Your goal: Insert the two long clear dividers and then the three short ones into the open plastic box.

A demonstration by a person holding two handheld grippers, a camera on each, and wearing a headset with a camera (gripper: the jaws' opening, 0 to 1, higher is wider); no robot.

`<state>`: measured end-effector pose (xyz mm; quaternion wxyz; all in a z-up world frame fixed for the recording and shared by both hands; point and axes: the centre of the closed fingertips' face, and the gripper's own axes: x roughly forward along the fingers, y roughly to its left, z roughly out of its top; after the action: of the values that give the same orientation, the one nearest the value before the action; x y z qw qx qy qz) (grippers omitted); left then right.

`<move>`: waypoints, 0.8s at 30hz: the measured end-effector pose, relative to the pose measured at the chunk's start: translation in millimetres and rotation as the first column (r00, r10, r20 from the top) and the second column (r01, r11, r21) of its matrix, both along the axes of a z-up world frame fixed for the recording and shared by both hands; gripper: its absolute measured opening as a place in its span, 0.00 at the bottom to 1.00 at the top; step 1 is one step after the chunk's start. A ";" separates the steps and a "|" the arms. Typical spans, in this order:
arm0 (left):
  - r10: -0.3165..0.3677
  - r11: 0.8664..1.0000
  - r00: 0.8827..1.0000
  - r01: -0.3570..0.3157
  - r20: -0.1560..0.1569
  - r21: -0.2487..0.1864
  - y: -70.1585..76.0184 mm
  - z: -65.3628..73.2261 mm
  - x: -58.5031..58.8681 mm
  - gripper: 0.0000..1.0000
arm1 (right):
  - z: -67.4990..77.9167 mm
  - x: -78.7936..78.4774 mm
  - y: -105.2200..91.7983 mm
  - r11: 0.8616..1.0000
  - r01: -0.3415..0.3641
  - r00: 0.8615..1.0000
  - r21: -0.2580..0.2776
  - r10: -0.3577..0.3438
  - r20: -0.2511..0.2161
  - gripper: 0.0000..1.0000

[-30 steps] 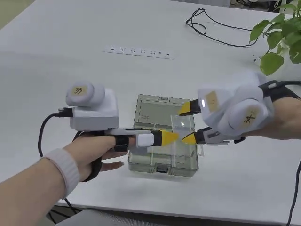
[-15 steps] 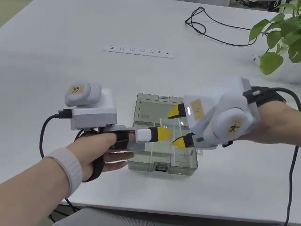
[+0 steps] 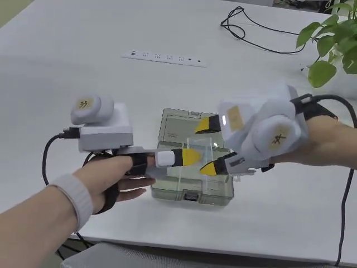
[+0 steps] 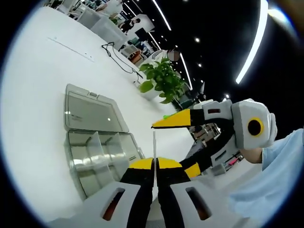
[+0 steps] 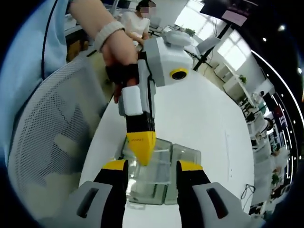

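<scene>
The open clear plastic box [image 3: 215,192] lies on the white table, its lid [image 3: 177,127] folded back and several dividers standing inside. My left gripper [image 3: 189,157] hovers over the box, shut on a thin clear divider [image 4: 154,142] seen edge-on between its yellow tips [image 4: 154,164]. My right gripper [image 3: 206,145] comes in from the right, open, its two yellow fingers straddling the left gripper's tip. In the right gripper view the left gripper's yellow tip [image 5: 141,142] sits between my open jaws [image 5: 152,166], above the box [image 5: 159,190]. The box [image 4: 95,154] and lid [image 4: 90,114] also appear in the left gripper view.
A white power strip [image 3: 164,58] lies farther back, a black cable [image 3: 251,33] loops at the far right, and a green plant [image 3: 332,42] stands at the right edge. The table's front edge runs just below the box. A mesh chair [image 5: 52,156] is beneath the table.
The right gripper has moved left and closer, so its open fingers now bracket the left gripper's tip. The left gripper has drifted slightly left, still holding the divider.
</scene>
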<state>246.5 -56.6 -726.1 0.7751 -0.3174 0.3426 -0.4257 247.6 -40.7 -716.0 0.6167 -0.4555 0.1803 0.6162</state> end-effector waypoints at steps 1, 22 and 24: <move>-0.006 1.000 1.000 0.006 0.004 -0.001 0.7 0.7 -0.4 0.00 | 4.4 1.0 -0.1 1.000 0.015 1.000 0.014 -0.014 -0.027 0.42; -0.331 0.940 0.851 0.258 0.407 0.224 -10.6 12.7 -28.2 0.00 | 20.5 -16.8 -20.0 0.998 -0.044 0.886 -0.054 0.014 -0.463 0.15; -0.346 0.935 0.834 0.268 0.430 0.233 -12.1 14.9 -30.2 0.00 | 17.7 -22.8 -20.9 0.995 -0.065 0.876 -0.073 0.022 -0.481 0.12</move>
<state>216.3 -68.6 -711.2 0.7788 -0.0827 0.2271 -0.5789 224.8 -61.6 -698.3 0.5185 -0.3187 0.3436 0.7152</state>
